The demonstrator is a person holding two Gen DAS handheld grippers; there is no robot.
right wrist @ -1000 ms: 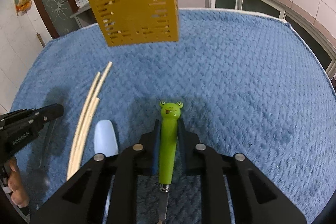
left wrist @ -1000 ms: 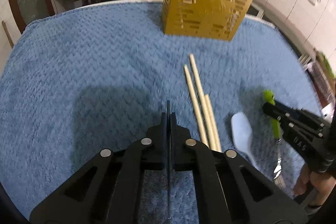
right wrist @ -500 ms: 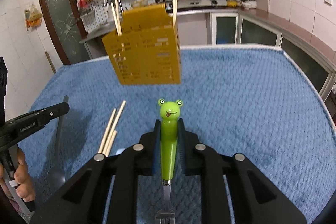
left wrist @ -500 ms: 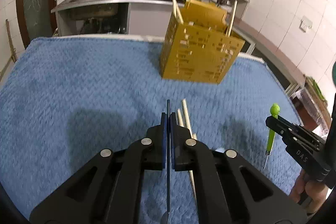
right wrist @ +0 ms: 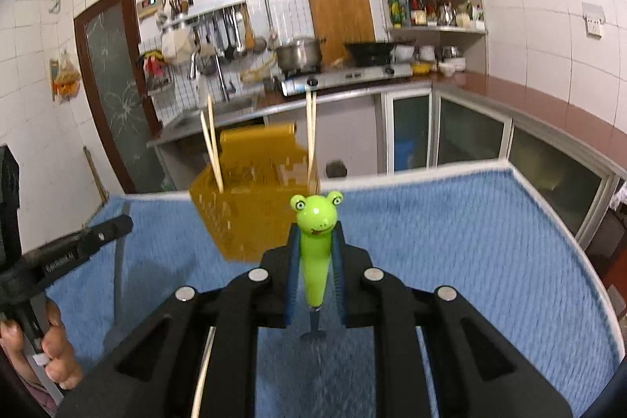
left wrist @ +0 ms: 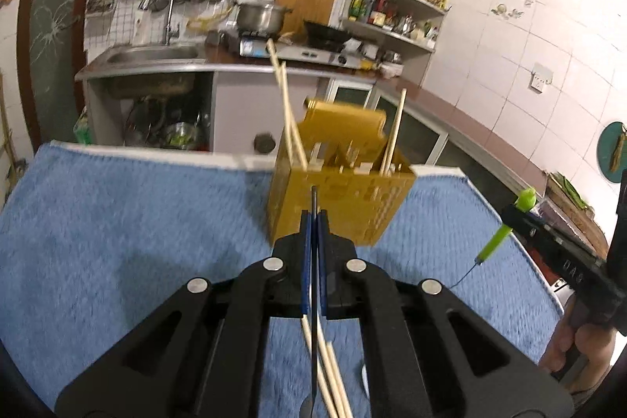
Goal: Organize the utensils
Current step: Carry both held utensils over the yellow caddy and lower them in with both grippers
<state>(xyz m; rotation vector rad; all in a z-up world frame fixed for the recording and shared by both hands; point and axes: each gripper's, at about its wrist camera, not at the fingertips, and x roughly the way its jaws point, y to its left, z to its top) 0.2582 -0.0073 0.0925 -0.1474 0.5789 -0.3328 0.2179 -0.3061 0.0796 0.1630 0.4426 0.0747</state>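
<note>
My left gripper (left wrist: 313,218) is shut on the thin handle of a metal spoon (left wrist: 313,300), seen edge-on, its bowl hanging low. From the right wrist view the left gripper (right wrist: 117,224) holds that spoon (right wrist: 118,273) above the cloth. My right gripper (right wrist: 315,234) is shut on a green frog-handled fork (right wrist: 315,261), frog head forward, tines down. In the left wrist view the right gripper (left wrist: 513,212) carries the fork (left wrist: 495,243) at the right. A yellow slotted utensil holder (left wrist: 337,210) (right wrist: 250,218) stands ahead with chopsticks (left wrist: 288,112) upright in it.
Loose chopsticks (left wrist: 333,379) lie on the blue cloth (left wrist: 117,241) under my left gripper. The table's far edge (left wrist: 156,155) borders a kitchen counter with sink and stove. A person's hand (left wrist: 576,347) grips the right tool, another hand (right wrist: 55,351) the left.
Both grippers have risen off the cloth and tipped upward, each keeping its utensil. The holder now sits lower in both views, and more of the kitchen shows behind it.
</note>
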